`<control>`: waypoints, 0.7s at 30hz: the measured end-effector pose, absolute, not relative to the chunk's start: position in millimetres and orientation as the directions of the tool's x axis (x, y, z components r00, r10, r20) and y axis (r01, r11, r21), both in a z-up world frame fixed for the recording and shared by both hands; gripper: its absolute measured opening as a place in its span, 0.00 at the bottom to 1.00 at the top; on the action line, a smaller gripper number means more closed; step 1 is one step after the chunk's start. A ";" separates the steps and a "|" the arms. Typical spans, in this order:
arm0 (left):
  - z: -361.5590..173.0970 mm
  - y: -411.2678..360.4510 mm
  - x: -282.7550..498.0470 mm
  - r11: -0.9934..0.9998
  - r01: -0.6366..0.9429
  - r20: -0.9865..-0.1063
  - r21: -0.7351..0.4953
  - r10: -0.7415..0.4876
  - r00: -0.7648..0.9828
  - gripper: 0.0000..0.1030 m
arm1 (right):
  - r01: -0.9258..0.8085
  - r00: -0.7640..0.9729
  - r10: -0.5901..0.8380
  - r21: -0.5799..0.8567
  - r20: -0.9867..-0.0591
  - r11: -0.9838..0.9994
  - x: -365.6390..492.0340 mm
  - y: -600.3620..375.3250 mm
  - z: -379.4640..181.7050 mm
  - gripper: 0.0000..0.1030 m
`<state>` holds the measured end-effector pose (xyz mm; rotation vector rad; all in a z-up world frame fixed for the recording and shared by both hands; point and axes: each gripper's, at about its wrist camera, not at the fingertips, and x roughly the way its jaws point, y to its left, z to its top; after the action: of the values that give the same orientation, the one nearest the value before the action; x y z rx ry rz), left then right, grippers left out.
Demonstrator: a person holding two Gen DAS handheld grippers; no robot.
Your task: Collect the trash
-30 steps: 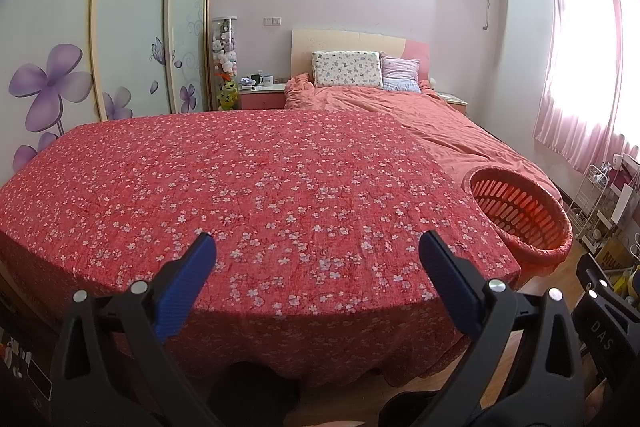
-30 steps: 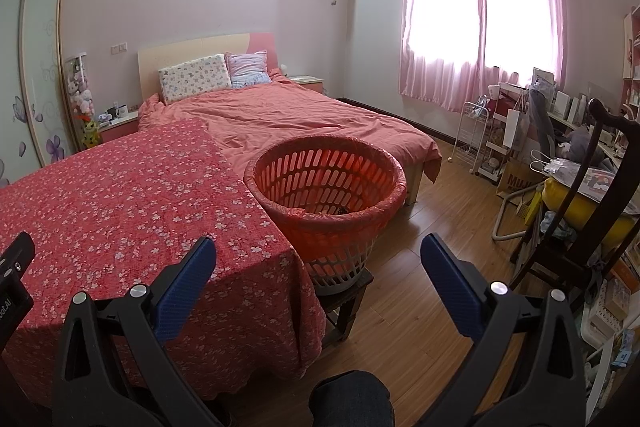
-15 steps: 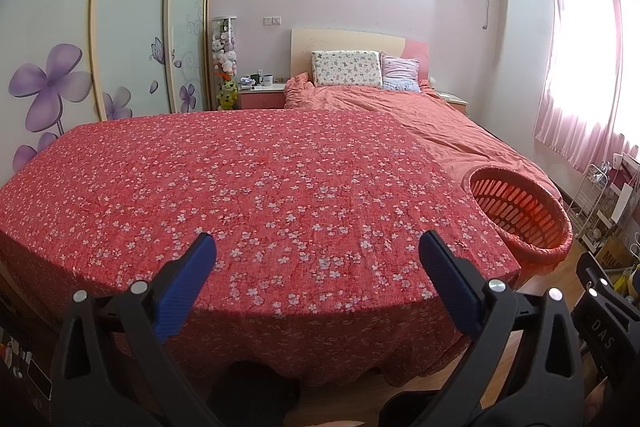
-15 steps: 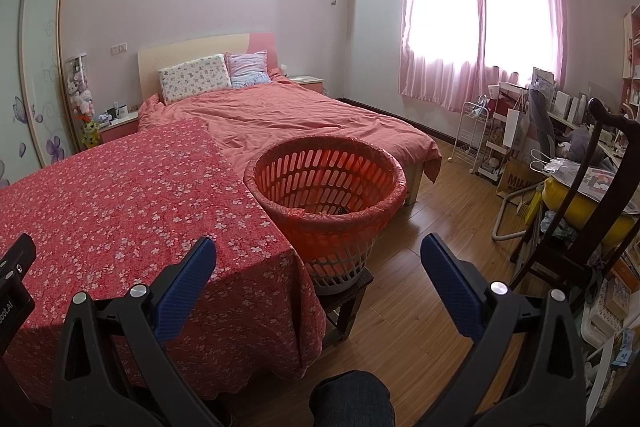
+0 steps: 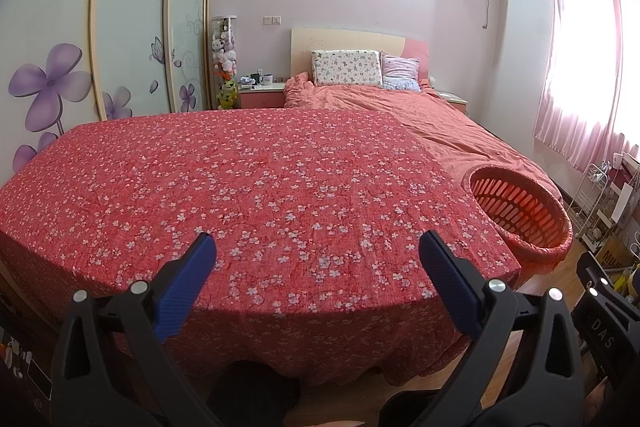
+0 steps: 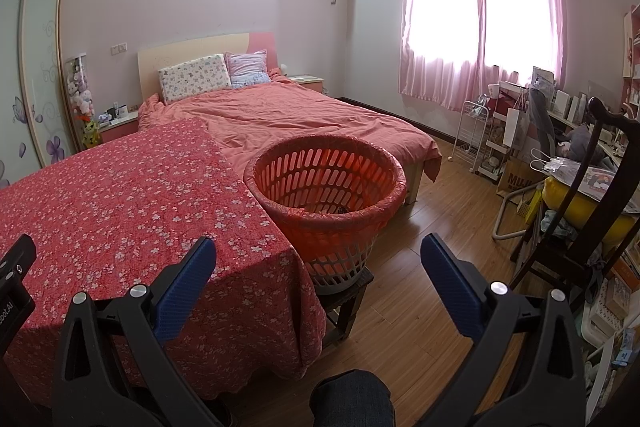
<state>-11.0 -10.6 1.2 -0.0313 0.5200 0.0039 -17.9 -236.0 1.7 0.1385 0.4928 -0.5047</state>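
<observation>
- Left wrist view: the left gripper [image 5: 316,255] is held with its jaws spread wide and nothing between them, above the flowered tablecloth [image 5: 240,187]. The orange basket [image 5: 520,211] is seen just beside the table's right edge.
- Right wrist view: the right gripper [image 6: 316,259] is likewise spread wide and unloaded. The orange basket [image 6: 326,187] is set on a dark stool [image 6: 348,299], between table and bed [image 6: 304,119].

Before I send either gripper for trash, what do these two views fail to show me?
- Basket bottom: right wrist view, near wall hides it; one small dark item shows, too small to identify.
- Basket interior: left wrist view, seen too obliquely.
- Floor under the floral-covered table: both views, hanging cloth hides it.
- Nightstand items: too small.
</observation>
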 end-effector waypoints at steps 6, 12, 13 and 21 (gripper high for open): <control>1.2 -10.7 -10.9 0.999 -0.012 -0.498 -0.030 -0.005 0.867 0.96 | 0.495 0.762 -0.429 0.008 -0.485 0.869 -18.0 -235.9 2.0 0.98; 1.5 -10.6 -10.6 1.000 -0.012 -0.497 -0.029 -0.004 0.868 0.96 | 0.495 0.762 -0.429 0.009 -0.486 0.869 -17.9 -236.1 2.1 0.98; 1.3 -10.9 -10.8 1.000 -0.012 -0.498 -0.029 -0.004 0.867 0.96 | 0.495 0.762 -0.429 0.009 -0.486 0.869 -17.9 -236.1 2.0 0.98; -1.1 -10.4 -12.5 1.000 -0.013 -0.500 -0.022 0.000 0.866 0.96 | 0.495 0.762 -0.429 0.009 -0.486 0.869 -18.0 -236.2 2.3 0.98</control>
<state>-12.5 -10.4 -1.1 -0.0252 0.5231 0.0066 -18.0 -236.2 2.3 0.1399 0.4936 -0.5041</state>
